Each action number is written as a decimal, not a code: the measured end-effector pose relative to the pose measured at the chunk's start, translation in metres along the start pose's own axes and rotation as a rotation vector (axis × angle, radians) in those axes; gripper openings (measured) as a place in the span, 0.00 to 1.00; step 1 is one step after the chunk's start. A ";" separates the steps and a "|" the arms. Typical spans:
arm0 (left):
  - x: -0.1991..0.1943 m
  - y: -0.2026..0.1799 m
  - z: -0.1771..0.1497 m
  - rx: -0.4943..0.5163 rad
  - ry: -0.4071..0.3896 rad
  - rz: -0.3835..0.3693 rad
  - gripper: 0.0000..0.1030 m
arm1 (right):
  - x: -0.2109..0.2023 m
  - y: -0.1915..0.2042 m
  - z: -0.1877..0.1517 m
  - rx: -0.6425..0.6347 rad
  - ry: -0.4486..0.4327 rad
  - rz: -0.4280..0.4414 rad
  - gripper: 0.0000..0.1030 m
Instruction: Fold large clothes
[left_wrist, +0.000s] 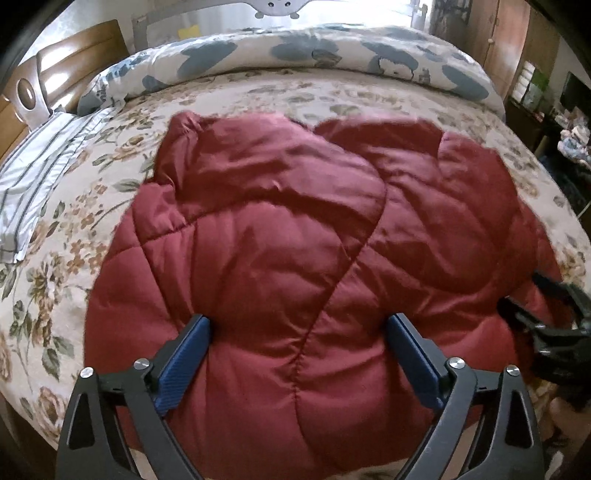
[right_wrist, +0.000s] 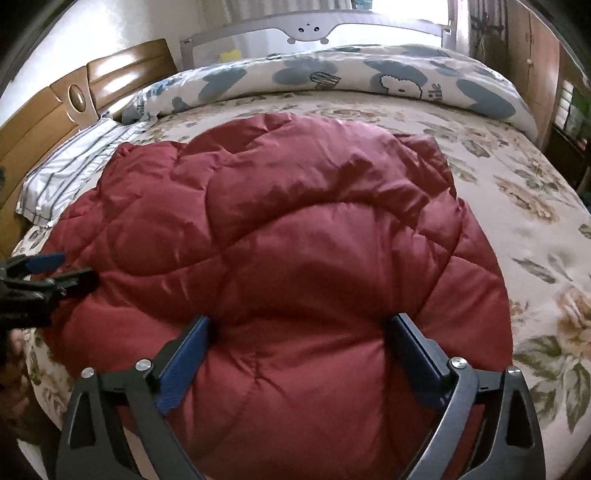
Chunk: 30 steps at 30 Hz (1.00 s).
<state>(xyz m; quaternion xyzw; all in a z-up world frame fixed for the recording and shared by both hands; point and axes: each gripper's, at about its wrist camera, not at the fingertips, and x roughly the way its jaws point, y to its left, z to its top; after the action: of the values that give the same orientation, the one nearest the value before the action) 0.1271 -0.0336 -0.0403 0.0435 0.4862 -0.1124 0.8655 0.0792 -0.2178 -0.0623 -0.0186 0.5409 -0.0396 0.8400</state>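
The red quilted jacket (left_wrist: 280, 236) is lying on the floral bedspread (left_wrist: 74, 236), its near hem bulging between the wide-spread fingers of left gripper (left_wrist: 299, 325) and right gripper (right_wrist: 299, 325). Bare bedspread is showing rightward.

Bed with floral sheet (right_wrist: 517, 229). At its far edge lies a rolled blue-and-cream quilt (right_wrist: 332, 79); behind that, a grey guard rail (right_wrist: 310, 27) before a bright window (right_wrist: 406, 9). Left of the bed: wooden headboard (right_wrist: 77, 99), striped pillow (right_wrist: 70, 170). Right: wooden cabinets (right_wrist: 535, 62).
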 end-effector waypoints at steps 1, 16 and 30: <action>-0.005 0.002 0.001 -0.001 -0.009 0.000 0.88 | 0.000 -0.001 0.000 0.006 0.000 0.002 0.93; 0.026 0.028 -0.008 -0.034 0.008 0.017 0.95 | -0.022 -0.002 0.028 0.058 -0.040 0.045 0.92; 0.018 0.031 0.004 -0.051 -0.012 -0.001 0.93 | 0.057 -0.054 0.075 0.239 0.075 0.043 0.92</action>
<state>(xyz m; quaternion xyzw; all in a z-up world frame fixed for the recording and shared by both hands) 0.1468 -0.0069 -0.0547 0.0204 0.4839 -0.1007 0.8691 0.1685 -0.2774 -0.0793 0.0945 0.5636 -0.0866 0.8160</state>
